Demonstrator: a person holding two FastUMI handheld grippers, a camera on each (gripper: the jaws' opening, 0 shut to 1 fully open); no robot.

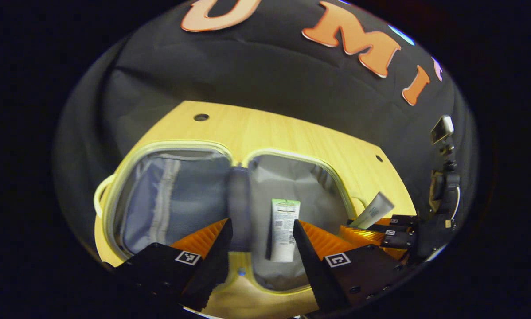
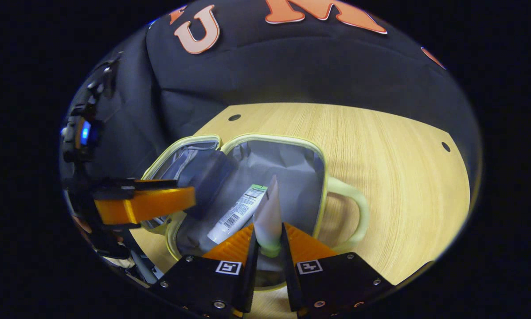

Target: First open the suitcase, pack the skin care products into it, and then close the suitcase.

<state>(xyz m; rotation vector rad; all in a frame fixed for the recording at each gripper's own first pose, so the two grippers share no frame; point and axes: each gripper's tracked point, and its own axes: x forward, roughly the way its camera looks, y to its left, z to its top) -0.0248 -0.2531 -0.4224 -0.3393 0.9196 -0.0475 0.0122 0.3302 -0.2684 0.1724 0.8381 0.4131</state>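
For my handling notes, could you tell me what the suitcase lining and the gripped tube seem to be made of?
Suitcase lining: likely thin woven fabric, grey and matte; it creases softly. Tube held by the right gripper: probably soft plastic, white and smooth, with a flat crimped end.

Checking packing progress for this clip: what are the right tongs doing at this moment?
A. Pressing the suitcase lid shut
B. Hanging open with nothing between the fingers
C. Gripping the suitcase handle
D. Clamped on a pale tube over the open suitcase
D: in the right gripper view the right tongs pinch a pale tube between both fingers above the open suitcase, where another tube already lies on the lining.
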